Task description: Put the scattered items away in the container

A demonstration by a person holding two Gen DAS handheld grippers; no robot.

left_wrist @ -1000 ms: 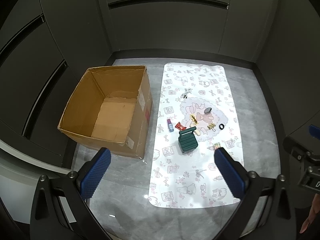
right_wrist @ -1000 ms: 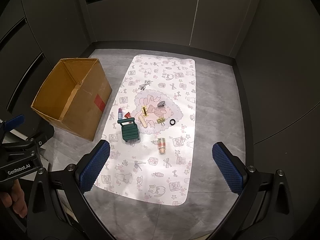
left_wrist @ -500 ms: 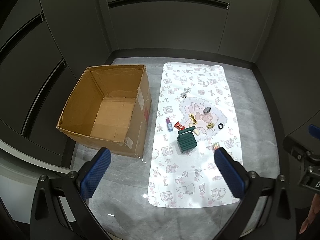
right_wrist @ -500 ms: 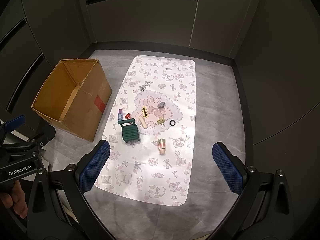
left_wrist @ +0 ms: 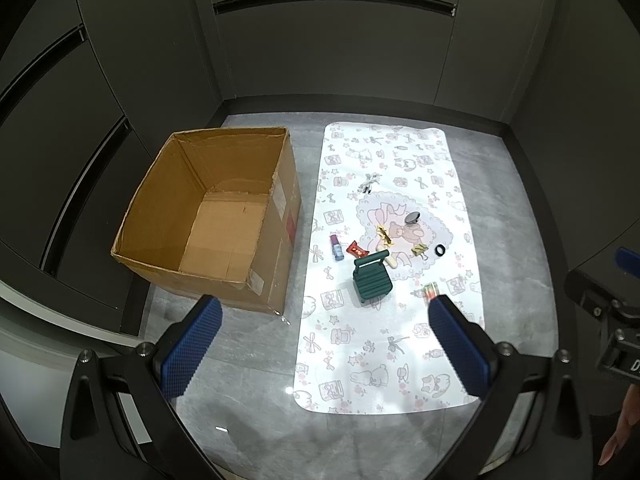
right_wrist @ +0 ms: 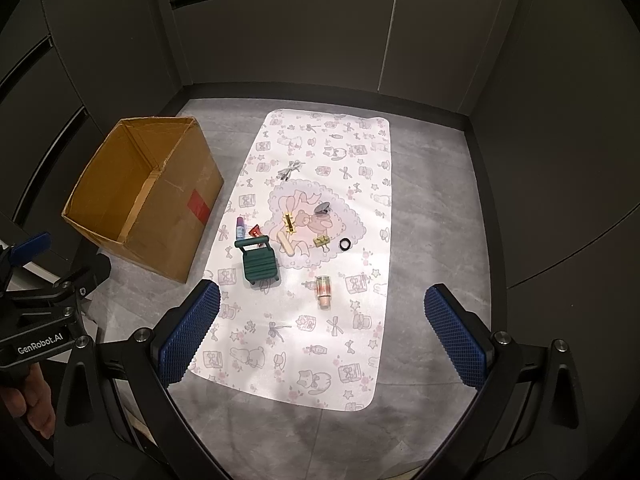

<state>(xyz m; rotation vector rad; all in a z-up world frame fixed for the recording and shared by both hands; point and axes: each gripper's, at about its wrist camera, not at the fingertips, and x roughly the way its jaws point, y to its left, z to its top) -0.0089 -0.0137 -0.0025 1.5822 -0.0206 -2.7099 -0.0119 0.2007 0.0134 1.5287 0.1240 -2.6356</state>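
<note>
Both held high above a grey floor (right_wrist: 432,208), looking down. Left gripper (left_wrist: 324,344) spread wide, blue pads (left_wrist: 191,346) far apart, nothing between them. Right gripper (right_wrist: 322,338) likewise spread wide and empty.

Landmark: a white patterned mat (right_wrist: 340,352) lying flat on the floor. Just beside the mat's left edge, an open cardboard box (left_wrist: 168,204), upright, flaps up, nothing visible inside in the left wrist view; a red label (right_wrist: 199,205) on the side facing the mat.

Scattered across the middle of the mat:
- a small dark green toy suitcase (right_wrist: 260,264) with raised handle, toward the mat's left side, nearer the cameras than most of the rest
- a little bottle with a pink cap (right_wrist: 239,228) near the mat's left edge, just beyond the suitcase
- a small red packet (right_wrist: 255,232) beside that bottle, touching or nearly touching the suitcase handle; hard to tell which
- a pale wooden stick (right_wrist: 286,242) and a gold clip (right_wrist: 289,222) near the mat's centre
- a grey round-topped piece (right_wrist: 322,209) a little farther off on the centre print
- a small gold binder clip (right_wrist: 321,241) and, right of it, a black ring (right_wrist: 345,244)
- a clear tube with pink content (right_wrist: 323,290) lying alone toward the near half of the mat
- a silvery tangle (right_wrist: 291,170) toward the mat's far end, too small to identify

Everything on the mat, well apart from both grippers. A hand (right_wrist: 28,404) at the lower left of the right wrist view, gripping the other tool's handle.
</note>
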